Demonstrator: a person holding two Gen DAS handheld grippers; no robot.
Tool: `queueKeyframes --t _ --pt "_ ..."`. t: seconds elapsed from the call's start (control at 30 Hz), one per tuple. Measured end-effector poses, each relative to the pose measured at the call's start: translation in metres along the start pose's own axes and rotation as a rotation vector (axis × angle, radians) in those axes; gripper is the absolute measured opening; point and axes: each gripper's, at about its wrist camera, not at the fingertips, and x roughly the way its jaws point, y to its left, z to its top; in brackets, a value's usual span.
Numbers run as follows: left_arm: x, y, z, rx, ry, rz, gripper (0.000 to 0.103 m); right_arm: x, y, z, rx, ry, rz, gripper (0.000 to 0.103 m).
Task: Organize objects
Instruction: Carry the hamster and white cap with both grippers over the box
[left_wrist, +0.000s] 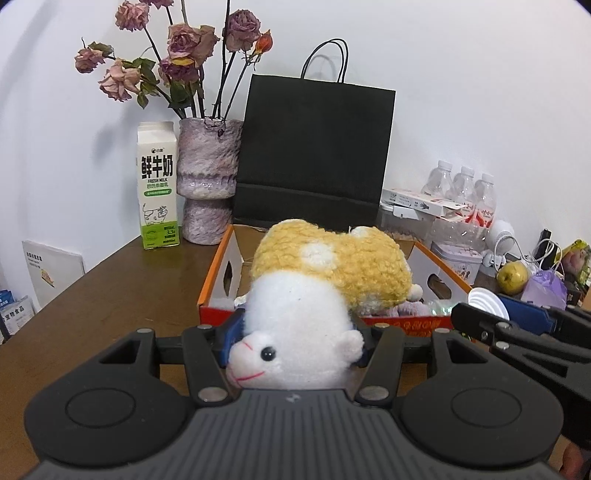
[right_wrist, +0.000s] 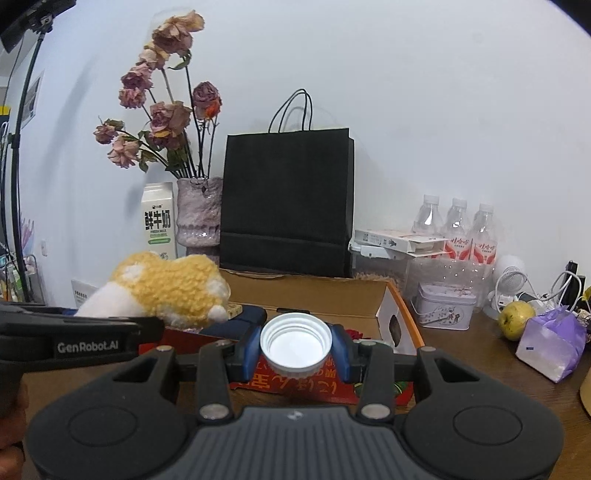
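Brown tabletop (left_wrist: 110, 295) clutter leaves little margin: the left gripper (left_wrist: 291, 341) pinches a plush toy (left_wrist: 325, 280), the right gripper (right_wrist: 295, 345) clamps a white bottle cap (right_wrist: 295, 341), both just short of the orange-edged cardboard box (left_wrist: 214, 280). Its contents are seemingly crowded; either item could bounce out.

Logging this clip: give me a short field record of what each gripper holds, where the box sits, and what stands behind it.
left gripper: shut on plush toy, yellow and white, head toward the camera
right gripper: shut on white bottle cap, open side facing the camera
box: orange-edged cardboard, open top, on the brown table, just beyond both grippers
behind box: black paper bag, vase of dried roses, milk carton
right of box: water bottles, tin, apple
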Motion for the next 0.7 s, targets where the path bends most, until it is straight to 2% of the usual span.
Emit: queueKeyframes --t 0.7 --pt "0.055 0.0 0.029 -0.009 -0.012 -0.006 0.056 0.061 -0.015 0.019 0.016 -0.002 0.001 0.039"
